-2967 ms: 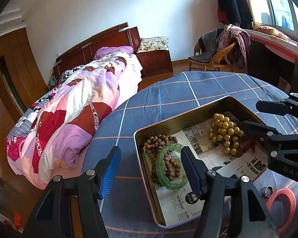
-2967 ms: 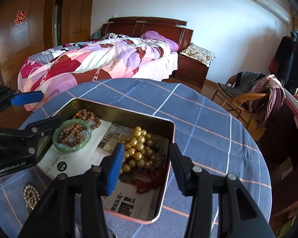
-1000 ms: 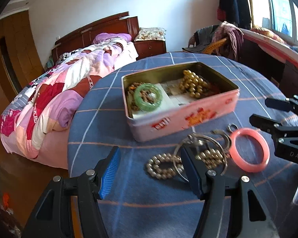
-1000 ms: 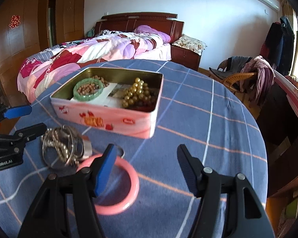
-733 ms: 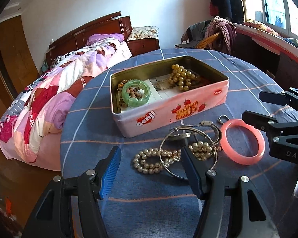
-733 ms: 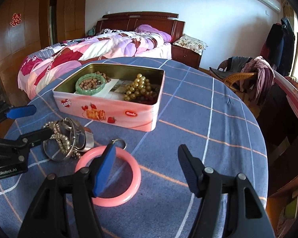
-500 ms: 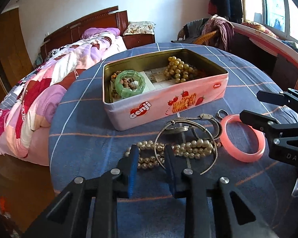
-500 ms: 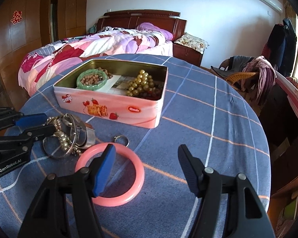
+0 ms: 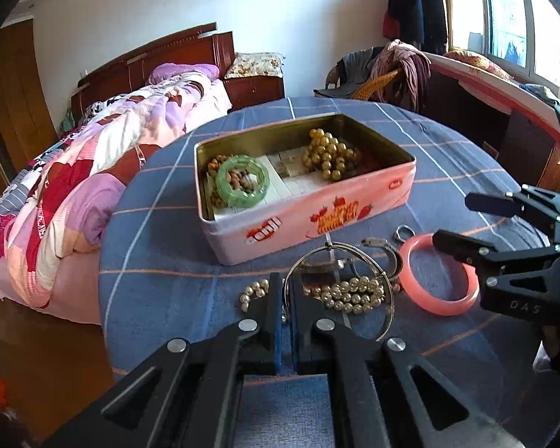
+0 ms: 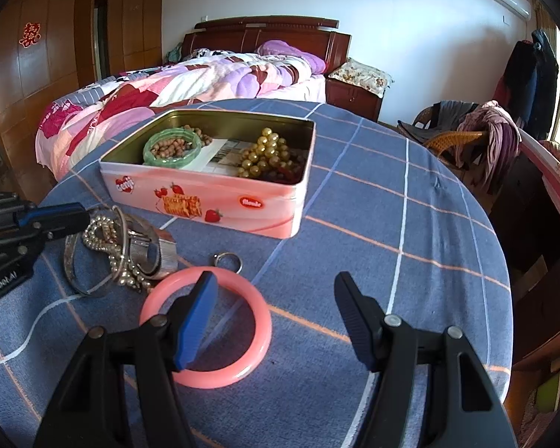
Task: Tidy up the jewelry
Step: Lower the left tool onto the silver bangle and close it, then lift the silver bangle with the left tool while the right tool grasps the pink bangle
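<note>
A pink tin box [image 9: 310, 220] [image 10: 205, 196] stands on the blue checked table. It holds a green bangle [image 9: 242, 181], brown beads and gold beads [image 9: 326, 155]. In front of it lie a pearl necklace [image 9: 351, 291], a thin silver hoop bangle [image 9: 369, 261], a metal watch band [image 10: 153, 250], a small ring [image 10: 227, 260] and a pink bangle [image 10: 259, 332] [image 9: 435, 304]. My left gripper [image 9: 286, 300] is shut on the silver hoop's near rim. My right gripper [image 10: 274, 310] is open, its left finger over the pink bangle.
The round table's cloth [image 10: 392, 224] ends close on the left and right. A bed with a patchwork quilt [image 9: 86, 171] stands beyond the table on the left. A wicker chair with clothes [image 10: 466, 138] and a desk stand to the right.
Both grippers pulled back from over the tin to the jewelry in front of it. The left gripper closed from wide open onto the silver hoop. The right gripper stayed open.
</note>
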The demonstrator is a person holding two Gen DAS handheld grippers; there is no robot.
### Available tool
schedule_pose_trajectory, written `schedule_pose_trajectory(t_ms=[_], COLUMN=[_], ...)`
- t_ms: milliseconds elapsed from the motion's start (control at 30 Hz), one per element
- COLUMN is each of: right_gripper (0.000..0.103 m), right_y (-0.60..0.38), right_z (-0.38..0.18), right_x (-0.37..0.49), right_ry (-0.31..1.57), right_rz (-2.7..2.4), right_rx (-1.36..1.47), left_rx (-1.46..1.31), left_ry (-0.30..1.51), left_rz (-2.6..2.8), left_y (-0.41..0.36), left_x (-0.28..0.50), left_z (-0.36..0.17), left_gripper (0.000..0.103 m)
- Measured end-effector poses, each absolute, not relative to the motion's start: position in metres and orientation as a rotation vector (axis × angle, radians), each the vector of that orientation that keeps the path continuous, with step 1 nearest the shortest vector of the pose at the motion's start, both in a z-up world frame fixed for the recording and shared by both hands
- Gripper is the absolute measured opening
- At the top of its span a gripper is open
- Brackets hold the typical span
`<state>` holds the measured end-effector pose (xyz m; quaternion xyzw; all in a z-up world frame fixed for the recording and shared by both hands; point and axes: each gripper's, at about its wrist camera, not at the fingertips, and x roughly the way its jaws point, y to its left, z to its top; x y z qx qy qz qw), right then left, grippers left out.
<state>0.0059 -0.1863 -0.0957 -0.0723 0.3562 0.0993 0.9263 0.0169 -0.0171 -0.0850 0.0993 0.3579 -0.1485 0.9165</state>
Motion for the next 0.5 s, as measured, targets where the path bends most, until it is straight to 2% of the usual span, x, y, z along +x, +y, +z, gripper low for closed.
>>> schedule_pose_trajectory(t_ms=[267, 433, 500], right_gripper=[0.068, 0.068, 0.059], right_y=[-0.191, -0.189, -0.188], right_z=[-0.095, -0.096, -0.097], right_x=[0.005, 0.006, 0.006], right_ry=[0.733, 0.744, 0.751], right_rz=[0.217, 0.236, 0.243], right_rx=[-0.132, -0.141, -0.142], left_rx=[0.215, 0.221, 0.212], left_ry=[0.681, 0.689, 0.699], left_rz=[-0.276, -0.242, -0.246], left_y=[-0.01, -0.004, -0.003], left_x=[0.013, 0.018, 0.02], left_z=[-0.067, -0.073, -0.077], left_gripper=[0.002, 0.002, 0.002])
